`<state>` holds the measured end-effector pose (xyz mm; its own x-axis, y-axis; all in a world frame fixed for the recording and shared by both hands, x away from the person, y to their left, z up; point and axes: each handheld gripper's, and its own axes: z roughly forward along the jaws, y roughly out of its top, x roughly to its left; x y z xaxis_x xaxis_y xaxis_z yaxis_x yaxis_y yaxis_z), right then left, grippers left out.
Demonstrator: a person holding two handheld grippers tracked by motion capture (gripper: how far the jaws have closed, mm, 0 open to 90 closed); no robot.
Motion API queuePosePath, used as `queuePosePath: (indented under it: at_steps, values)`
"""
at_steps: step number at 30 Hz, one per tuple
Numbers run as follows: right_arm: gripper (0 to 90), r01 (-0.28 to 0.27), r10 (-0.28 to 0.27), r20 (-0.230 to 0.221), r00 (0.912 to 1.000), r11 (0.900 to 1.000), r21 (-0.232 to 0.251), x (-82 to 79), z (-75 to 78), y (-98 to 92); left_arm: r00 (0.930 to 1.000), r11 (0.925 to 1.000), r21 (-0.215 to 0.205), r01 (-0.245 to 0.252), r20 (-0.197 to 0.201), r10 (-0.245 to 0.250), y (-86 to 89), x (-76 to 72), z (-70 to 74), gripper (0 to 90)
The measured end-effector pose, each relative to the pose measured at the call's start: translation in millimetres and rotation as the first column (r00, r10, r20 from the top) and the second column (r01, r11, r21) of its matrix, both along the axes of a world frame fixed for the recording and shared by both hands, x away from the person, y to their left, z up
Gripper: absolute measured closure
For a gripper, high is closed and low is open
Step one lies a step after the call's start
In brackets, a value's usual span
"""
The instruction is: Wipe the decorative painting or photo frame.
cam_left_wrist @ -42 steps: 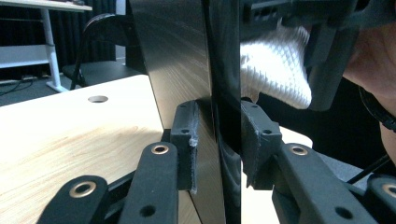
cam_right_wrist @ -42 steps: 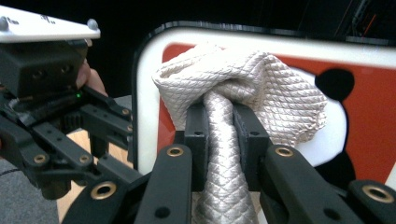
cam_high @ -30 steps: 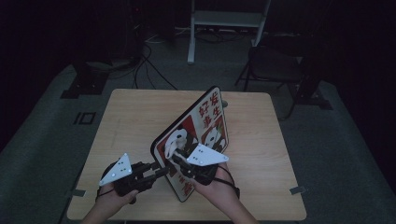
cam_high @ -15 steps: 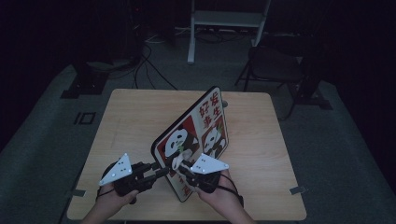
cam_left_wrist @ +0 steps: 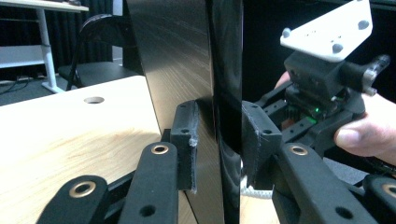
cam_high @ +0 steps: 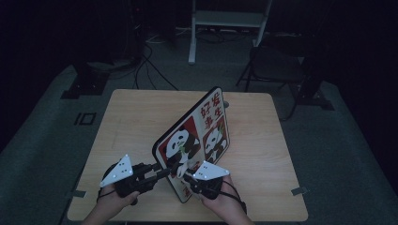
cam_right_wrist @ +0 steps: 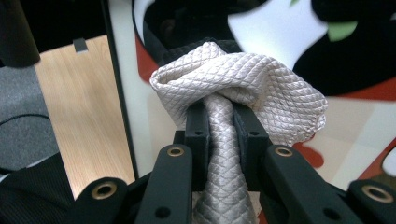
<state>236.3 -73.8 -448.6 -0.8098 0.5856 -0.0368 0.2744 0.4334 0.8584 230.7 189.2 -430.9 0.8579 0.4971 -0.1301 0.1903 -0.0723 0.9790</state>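
- Right gripper view: my right gripper [cam_right_wrist: 226, 116] has its jaws clenched on a bunched cream cloth with a quilted diamond weave [cam_right_wrist: 243, 88], and the wad sits right against the glossy printed face of the board.
- In the high view the right gripper [cam_high: 187, 174] works low on the near end of the flat panda-printed board with red panels and a dark rim [cam_high: 199, 136].
- Left gripper view: my left gripper [cam_left_wrist: 217, 135] is clamped on the board's dark edge [cam_left_wrist: 224, 70], a pad on each side, propping it tilted on its edge above the light wooden table [cam_high: 136, 122].
- I'd judge the wiping is in mid-course: cloth in hand, board steadied, cloth on the lower part.
- How much of the face is already clean I cannot tell; putting the board down is not yet done.
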Motion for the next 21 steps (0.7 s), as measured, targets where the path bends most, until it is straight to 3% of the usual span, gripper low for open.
queuePosePath:
  at_steps: [21]
  values:
    - [78.2, 0.016, -0.026, -0.129, 0.9913, 0.997, -0.077, 0.9, -45.2, -12.5, 1.0, 1.0, 0.0, 0.008, 0.006, -0.008, -1.4, -0.8, 0.0, 70.3]
